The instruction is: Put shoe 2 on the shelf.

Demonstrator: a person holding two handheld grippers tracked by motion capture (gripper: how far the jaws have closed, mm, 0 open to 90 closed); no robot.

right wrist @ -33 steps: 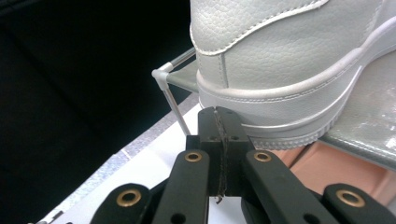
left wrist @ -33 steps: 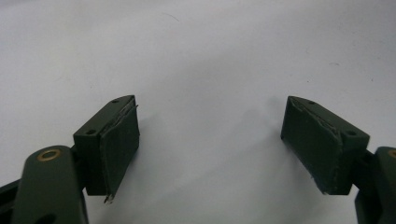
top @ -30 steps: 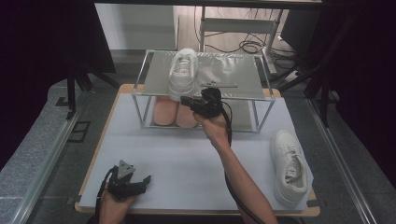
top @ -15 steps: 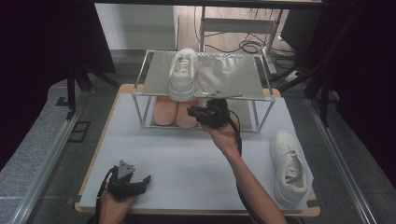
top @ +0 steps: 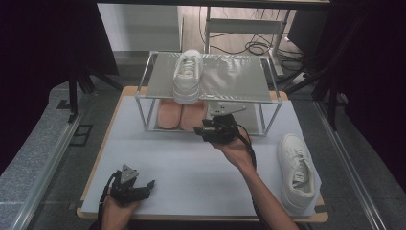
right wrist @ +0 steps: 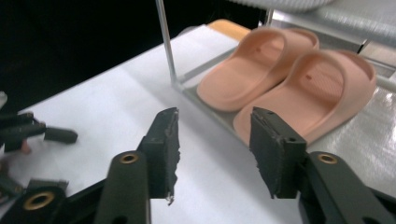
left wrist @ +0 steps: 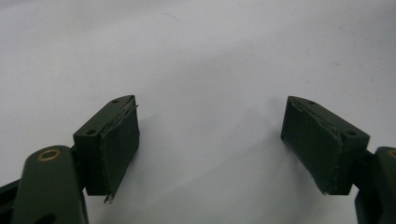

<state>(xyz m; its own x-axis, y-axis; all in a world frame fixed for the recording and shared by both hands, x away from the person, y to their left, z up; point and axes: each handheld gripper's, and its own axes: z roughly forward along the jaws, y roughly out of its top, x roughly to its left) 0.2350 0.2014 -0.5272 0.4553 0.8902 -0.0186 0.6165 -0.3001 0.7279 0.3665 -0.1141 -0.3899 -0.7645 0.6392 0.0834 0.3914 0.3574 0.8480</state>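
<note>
Hovering just in front of the two-tier shoe rack [top: 143,112], the right gripper [top: 200,130] sits with its jaws parted and nothing between them. Dead ahead in the right gripper view, the pair of pink slippers [right wrist: 285,79] lies side by side on the lower shelf, toes toward the gripper, heels running back under the rack. That's the relation that counts: their long axis runs away from the jaws, so the nearer slipper [right wrist: 306,88] offers its toe end first, just beyond the right-hand pad. A white sneaker [top: 187,76] sits on the upper shelf with its toe overhanging the front edge, and its mate [top: 297,171] lies on the white table [top: 191,177] well off to the right, long axis front to back. Down at the near edge, the left gripper [top: 149,184] rests low over bare tabletop, jaws spread wide, holding nothing. Right hand is clearly the nearer one to the slippers; my read is they're its likely target.
</note>
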